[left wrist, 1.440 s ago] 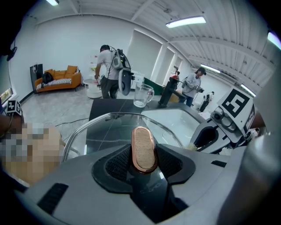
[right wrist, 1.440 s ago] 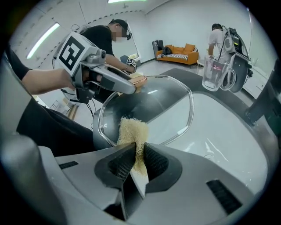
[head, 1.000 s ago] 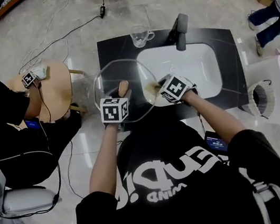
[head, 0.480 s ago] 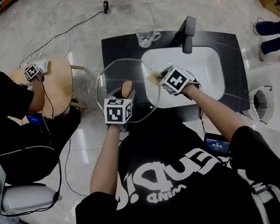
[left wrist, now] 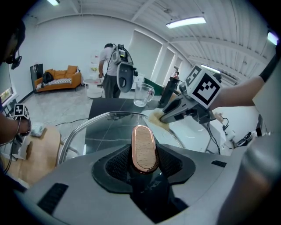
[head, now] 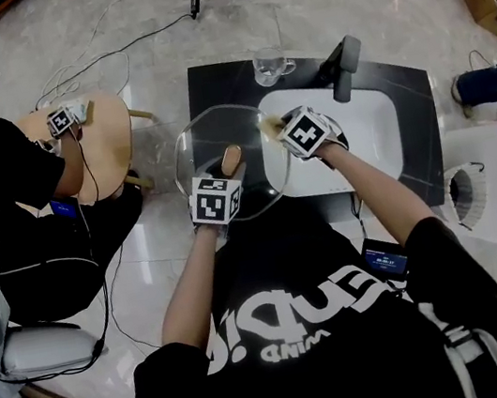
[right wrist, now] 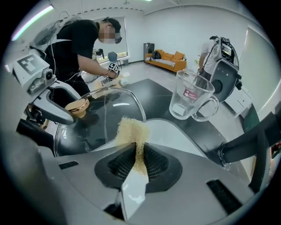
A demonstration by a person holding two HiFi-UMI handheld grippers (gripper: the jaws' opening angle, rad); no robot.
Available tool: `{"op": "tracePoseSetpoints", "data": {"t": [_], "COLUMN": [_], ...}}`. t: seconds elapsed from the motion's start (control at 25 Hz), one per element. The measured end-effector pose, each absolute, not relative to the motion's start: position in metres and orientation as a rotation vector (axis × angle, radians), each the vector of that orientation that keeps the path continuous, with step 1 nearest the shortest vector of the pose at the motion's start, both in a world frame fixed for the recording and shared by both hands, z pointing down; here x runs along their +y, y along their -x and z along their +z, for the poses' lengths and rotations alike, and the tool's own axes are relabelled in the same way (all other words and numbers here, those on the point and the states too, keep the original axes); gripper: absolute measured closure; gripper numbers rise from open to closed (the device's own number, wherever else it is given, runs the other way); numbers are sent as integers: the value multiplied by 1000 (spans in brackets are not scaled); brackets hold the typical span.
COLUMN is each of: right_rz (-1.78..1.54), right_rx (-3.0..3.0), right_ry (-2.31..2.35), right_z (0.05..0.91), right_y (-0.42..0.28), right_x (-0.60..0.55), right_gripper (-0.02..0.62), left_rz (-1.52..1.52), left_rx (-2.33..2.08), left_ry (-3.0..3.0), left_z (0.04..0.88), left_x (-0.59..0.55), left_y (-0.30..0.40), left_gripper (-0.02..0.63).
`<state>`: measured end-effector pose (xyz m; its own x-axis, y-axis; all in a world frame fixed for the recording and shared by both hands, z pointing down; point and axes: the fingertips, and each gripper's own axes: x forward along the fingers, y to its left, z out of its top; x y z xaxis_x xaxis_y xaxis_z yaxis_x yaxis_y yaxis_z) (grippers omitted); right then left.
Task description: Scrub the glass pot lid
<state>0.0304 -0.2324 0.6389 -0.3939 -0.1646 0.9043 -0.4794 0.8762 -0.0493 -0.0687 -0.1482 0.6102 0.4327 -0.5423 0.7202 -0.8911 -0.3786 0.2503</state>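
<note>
While the left gripper (left wrist: pixel 145 165) is clenched on the knob (left wrist: pixel 144 148), the glass pot lid (head: pixel 209 138) hangs in the air over the left part of the black desk (head: pixel 210 86). In the head view its right edge overlaps the white sink (head: pixel 362 140). The lid is a clear, round dome with a thin metal rim, see-through enough that the dark desk shows beneath it. Its knob is an oval of pale wood ringed in copper, gripped on both sides by the black pads. The right gripper (right wrist: pixel 139 162) grasps a yellowish, fibrous scrub pad (right wrist: pixel 131 132), pinched tight between its jaws, and the pad's frayed end lies against the lid's rim on the sink side. A glass mug (head: pixel 273 65) stands at the desk's far edge, near the dark faucet (head: pixel 343 62).
</note>
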Motion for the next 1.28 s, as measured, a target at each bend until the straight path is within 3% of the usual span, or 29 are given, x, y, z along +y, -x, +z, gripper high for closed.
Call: {"op": "tracePoseSetpoints", "data": {"t": [1.28], "right_rz": [57], "right_rx": [-1984], "right_ry": [-297], "right_z": [622], "right_y": [97], "right_x": [-288], "right_gripper": [549], "left_rz": [696], "left_rx": [-1236], "left_ry": [-2038], "left_z": [611], "left_x": [-148], "left_y": [70], "left_gripper": [421]}}
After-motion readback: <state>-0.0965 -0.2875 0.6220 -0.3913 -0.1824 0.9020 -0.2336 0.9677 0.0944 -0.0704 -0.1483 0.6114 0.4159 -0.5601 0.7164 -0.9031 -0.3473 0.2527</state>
